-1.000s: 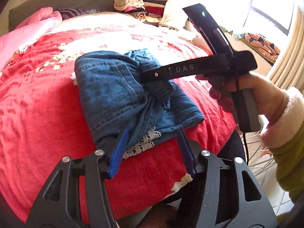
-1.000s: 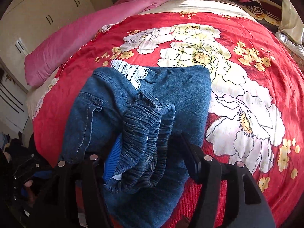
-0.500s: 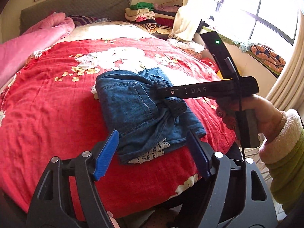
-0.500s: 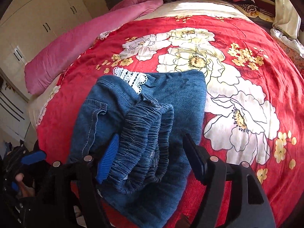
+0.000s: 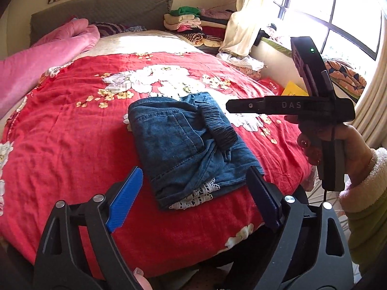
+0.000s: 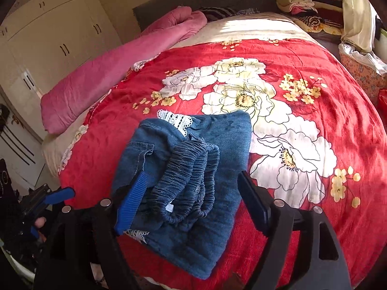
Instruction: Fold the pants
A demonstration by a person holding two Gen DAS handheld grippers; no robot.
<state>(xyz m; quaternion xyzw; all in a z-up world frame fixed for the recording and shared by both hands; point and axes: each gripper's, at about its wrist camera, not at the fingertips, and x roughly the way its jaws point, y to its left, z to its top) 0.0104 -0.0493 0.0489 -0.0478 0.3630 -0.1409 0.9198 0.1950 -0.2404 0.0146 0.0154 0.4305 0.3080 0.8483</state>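
The blue denim pants (image 5: 183, 145) lie folded in a compact bundle on the red floral bedspread (image 5: 60, 145), white lace trim showing at the near edge. The gathered elastic waistband (image 6: 191, 176) lies on top. My left gripper (image 5: 193, 200) is open and empty, held back from the bundle's near edge. My right gripper (image 6: 191, 205) is open and empty, just above the waistband; it shows from the side in the left wrist view (image 5: 290, 105), clear of the pants (image 6: 217, 229).
A pink quilt (image 6: 116, 77) lies along the bed's far left side. Stacked folded clothes (image 5: 193, 24) sit by the grey headboard. A window and curtain (image 5: 241, 19) are at the right. White wardrobes (image 6: 48, 36) stand beyond the bed.
Both grippers opened wider and pulled back from the pants. The right gripper let go of the waistband, which now rests on the bundle.
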